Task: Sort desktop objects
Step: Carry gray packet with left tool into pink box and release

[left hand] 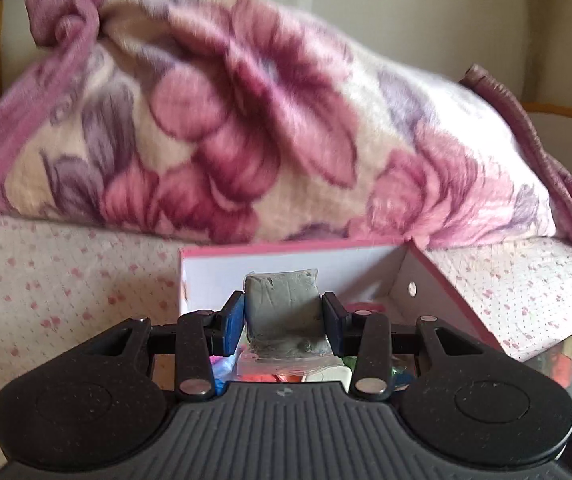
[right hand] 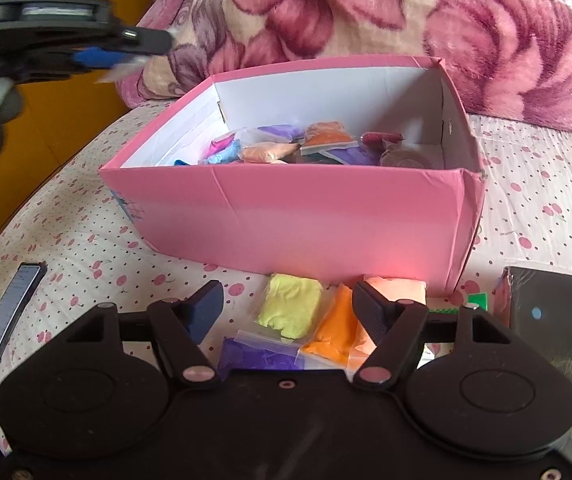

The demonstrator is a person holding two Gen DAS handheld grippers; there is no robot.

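**Grey clay gripped above the pink box**

Grey clay in a clear bag (left hand: 284, 312) sits low in the centre of the left wrist view, squeezed between the blue pads of the left gripper (left hand: 284, 320); its jaws are closed on the packet. Just behind and below it, the pink box (left hand: 445, 276) shows its white inside and a corner at centre right. A floral blanket (left hand: 246, 120) fills the upper half, lying on a cherry-print bedspread (left hand: 46, 280).

In the right wrist view the right gripper (right hand: 287, 312) hangs at bottom centre with its jaws apart and nothing pressed between them. Under it lie a yellow packet (right hand: 291, 308), an orange packet (right hand: 333, 328), a purple packet (right hand: 258, 354) and a peach packet (right hand: 401, 290), all just in front of the pink box (right hand: 305, 220). The box holds many coloured packets (right hand: 286, 146). The left gripper (right hand: 118, 56) is blurred at upper left, beside the box's left end. A phone (right hand: 10, 314) lies at lower left on the bedspread.
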